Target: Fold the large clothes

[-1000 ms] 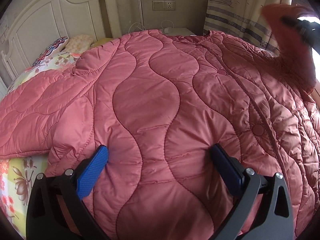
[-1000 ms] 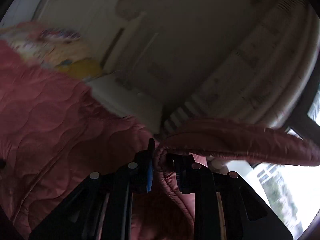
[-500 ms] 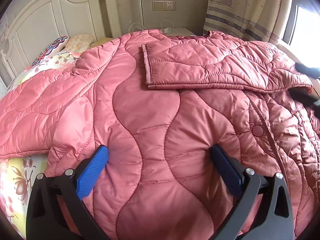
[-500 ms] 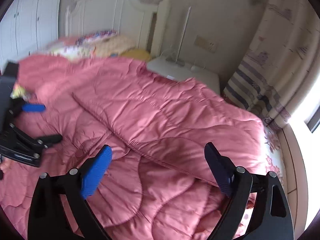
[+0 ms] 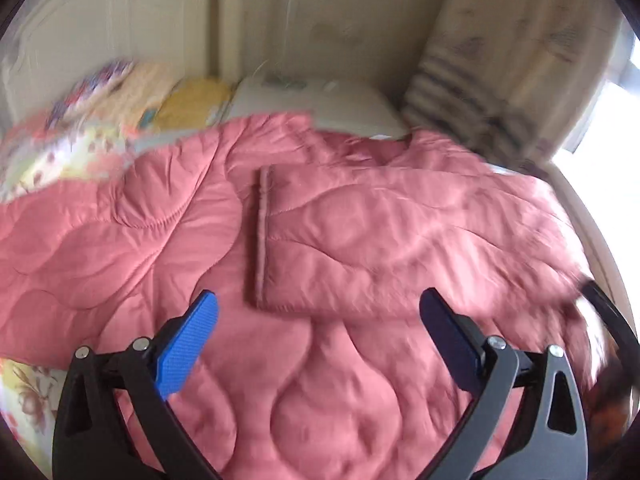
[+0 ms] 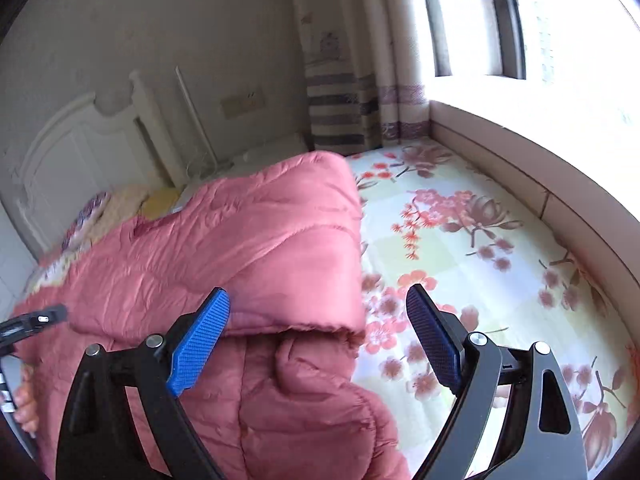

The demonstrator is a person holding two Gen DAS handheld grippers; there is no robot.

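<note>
A large pink quilted coat lies spread on the bed. One sleeve is folded across its chest. My left gripper hovers above the coat's lower part; its jaws stand wide and are closing slightly, with nothing pressed between the pads. My right gripper hangs over the coat's right edge, where the folded sleeve meets the sheet. Its jaws are also wide and easing inward, holding nothing. The left gripper shows at the left edge of the right wrist view, with a hand on it.
The floral bedsheet lies bare to the right of the coat, bounded by a padded window ledge. A white headboard, pillows, a nightstand and striped curtains stand at the far end.
The right gripper laid the sleeve across the coat, let go, opened and swung out to the coat's right edge. The left gripper lifted and drew back from the coat.
</note>
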